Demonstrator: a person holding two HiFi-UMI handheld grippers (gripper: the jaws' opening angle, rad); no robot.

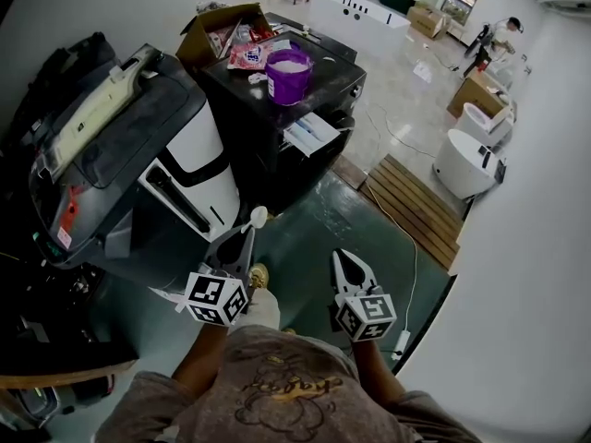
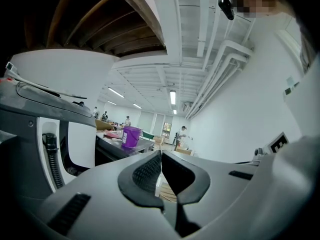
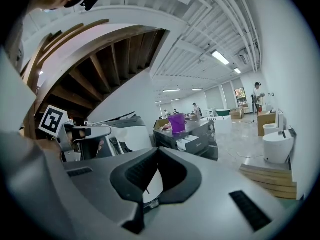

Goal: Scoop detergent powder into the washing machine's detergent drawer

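Approach step, we judge. Left gripper (image 1: 242, 240) jaws pinched on white scoop (image 1: 258, 216); right gripper (image 1: 344, 262) closed, empty. Purple powder tub (image 1: 288, 72) and drawer (image 1: 310, 134) well ahead. Next we reach tub, dip scoop.

- I'm working in a big open hall, more a fixtures showroom or test floor than a home.
- Far ahead of the jaws stand loose bathtubs (image 1: 358, 9) and cardboard boxes (image 1: 476, 90), with toilets (image 1: 466, 160) off to the jaws' right.
- A washing machine (image 1: 277, 100) stands free on the bare floor (image 1: 416, 100).
- Above the jaws are exposed pipes (image 3: 240, 19) and strip lights (image 3: 220, 57).
- A person (image 1: 497, 37) works far off.
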